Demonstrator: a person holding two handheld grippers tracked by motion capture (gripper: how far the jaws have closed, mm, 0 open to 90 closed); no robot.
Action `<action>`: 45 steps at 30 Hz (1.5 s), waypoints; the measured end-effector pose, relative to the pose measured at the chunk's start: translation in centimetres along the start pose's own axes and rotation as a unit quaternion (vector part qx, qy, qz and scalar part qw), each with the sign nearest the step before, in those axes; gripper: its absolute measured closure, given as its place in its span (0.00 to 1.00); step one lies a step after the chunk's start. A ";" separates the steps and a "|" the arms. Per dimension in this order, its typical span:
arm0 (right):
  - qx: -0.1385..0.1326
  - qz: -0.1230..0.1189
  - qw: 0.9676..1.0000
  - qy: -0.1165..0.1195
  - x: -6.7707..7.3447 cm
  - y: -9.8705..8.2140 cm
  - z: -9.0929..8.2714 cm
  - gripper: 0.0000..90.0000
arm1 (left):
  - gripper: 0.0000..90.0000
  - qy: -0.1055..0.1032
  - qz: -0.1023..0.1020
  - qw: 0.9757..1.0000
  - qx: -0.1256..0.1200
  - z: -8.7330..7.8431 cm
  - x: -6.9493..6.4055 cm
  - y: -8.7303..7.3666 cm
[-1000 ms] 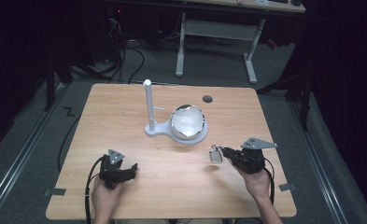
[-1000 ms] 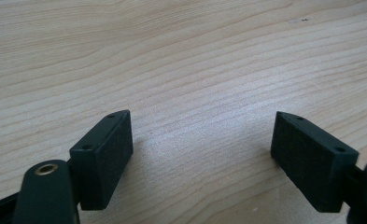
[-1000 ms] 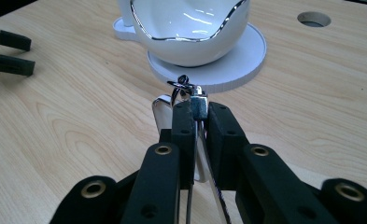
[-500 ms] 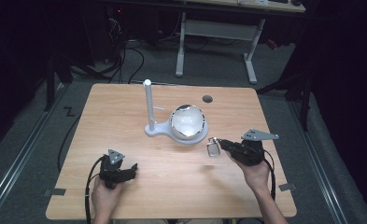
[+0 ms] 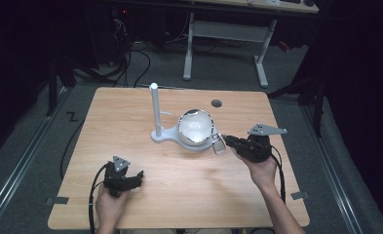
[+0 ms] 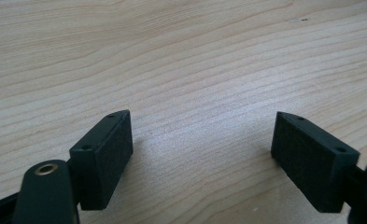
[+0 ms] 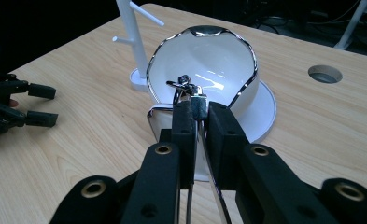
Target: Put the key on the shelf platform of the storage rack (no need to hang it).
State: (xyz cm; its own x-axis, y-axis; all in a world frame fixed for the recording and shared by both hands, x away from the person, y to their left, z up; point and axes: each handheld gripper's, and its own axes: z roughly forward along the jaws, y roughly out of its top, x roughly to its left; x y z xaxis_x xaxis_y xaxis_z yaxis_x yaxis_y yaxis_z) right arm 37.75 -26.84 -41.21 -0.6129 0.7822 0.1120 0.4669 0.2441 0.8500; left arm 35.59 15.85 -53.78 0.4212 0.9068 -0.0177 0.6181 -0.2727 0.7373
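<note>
Keyring (image 7: 187, 88), a small metal ring with a shiny flat tag hanging from it, is clamped between the pads of the right gripper (image 5: 226, 142); the jaws are drawn together on it. In the high view the tag (image 5: 219, 146) is seen dangling just at the 4 o'clock edge of the white bowl (image 5: 196, 127), and in the right gripper view the ring is held before the bowl's near rim; whether it touches the rim cannot be told from either view. The bowl, white inside with a wavy chrome-edged rim, is tilted and rests on the round base of a white stand (image 5: 156, 113), whose upright post with short pegs rises at the bowl's 9 o'clock. Nothing but reflections is seen inside the bowl. The left gripper (image 5: 138, 176) is held low over the wooden table (image 5: 130, 107) at about 7 o'clock from the bowl, well apart from it, with its jaws spread wide and only bare wood between them.
</note>
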 end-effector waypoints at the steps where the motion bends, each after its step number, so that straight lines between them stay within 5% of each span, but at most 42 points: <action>1: 0.000 -0.001 1.000 0.000 0.0 0.1 0.1 0.91 | 0.23 0.000 0.000 1.000 0.000 0.0 0.0 0.0; 26: 0.003 -0.004 1.000 -0.010 -1.0 4.3 2.7 0.91 | 0.23 0.000 0.000 1.000 0.000 0.0 0.0 0.0; 45: 0.029 0.003 0.999 -0.027 -1.7 5.7 7.0 0.91 | 0.23 0.000 0.000 1.000 -0.001 0.0 0.0 0.0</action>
State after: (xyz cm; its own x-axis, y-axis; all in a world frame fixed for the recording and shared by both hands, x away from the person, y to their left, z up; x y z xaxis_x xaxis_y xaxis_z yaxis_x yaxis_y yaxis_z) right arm 45.88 -22.75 -40.17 -0.5755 0.8130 0.0890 0.5075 0.2696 0.8184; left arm 35.59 15.85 -53.79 0.4211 0.9068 -0.0181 0.6174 -0.2720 0.7381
